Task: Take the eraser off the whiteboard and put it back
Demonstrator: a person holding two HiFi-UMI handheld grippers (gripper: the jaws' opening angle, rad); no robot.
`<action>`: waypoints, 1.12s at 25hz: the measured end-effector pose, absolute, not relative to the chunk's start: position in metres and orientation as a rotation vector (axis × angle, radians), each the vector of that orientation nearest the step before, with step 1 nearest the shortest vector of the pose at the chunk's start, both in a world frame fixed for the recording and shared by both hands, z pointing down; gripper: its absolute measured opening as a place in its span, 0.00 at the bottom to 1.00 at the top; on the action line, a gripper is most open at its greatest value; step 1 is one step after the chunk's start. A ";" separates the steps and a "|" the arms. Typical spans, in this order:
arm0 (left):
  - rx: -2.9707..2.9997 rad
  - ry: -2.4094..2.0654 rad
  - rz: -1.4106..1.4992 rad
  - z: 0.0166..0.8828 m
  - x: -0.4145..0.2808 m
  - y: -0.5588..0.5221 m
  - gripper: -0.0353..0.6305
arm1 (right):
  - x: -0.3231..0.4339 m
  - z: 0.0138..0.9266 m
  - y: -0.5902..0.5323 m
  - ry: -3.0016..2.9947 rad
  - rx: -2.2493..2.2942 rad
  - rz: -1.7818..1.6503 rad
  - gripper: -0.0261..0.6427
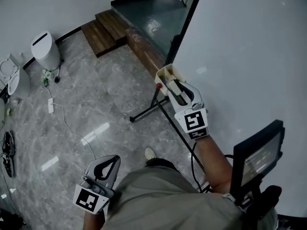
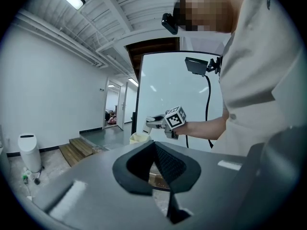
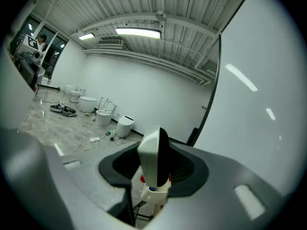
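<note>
The right gripper (image 1: 180, 96) is clamped on the eraser (image 3: 152, 164), held on edge with its long axis along the jaws, pointing at the marker tray (image 1: 165, 74), black felt facing the whiteboard (image 1: 240, 56) close on its right (the left gripper (image 1: 106, 169), closed and empty, hangs well back).

Left of the whiteboard (image 1: 240, 56): wide open floor (image 1: 96, 99), crossed only by a thin cable (image 1: 72, 128). At the whiteboard's lower edge: a cream tray (image 1: 163, 73) and black stand legs (image 1: 144, 112) in the way. Beyond the whiteboard's far end: wooden steps (image 1: 103, 32).
</note>
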State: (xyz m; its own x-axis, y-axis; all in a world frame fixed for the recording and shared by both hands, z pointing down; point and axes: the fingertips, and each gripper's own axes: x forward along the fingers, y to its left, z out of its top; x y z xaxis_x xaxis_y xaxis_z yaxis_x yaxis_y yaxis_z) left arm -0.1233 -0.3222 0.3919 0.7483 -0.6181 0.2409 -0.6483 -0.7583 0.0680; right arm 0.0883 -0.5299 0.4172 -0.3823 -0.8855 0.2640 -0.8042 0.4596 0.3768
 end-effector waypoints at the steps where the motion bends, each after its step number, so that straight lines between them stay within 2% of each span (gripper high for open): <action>1: 2.792 -1.027 0.312 0.395 -0.119 -0.329 0.06 | 0.093 0.426 -0.540 -2.287 1.412 -0.248 0.27; 28: 2.758 -1.024 0.393 0.369 -0.130 -0.332 0.06 | 0.085 0.507 -0.536 -2.270 1.326 -0.057 0.27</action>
State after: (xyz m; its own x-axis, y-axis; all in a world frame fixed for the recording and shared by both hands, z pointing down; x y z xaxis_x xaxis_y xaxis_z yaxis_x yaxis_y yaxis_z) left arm -0.1303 -0.3323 0.3695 0.7287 -0.6137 0.3040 -0.6594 -0.7486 0.0694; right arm 0.0850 -0.5359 0.5071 -0.3960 -0.8255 0.4021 -0.8042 0.5232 0.2821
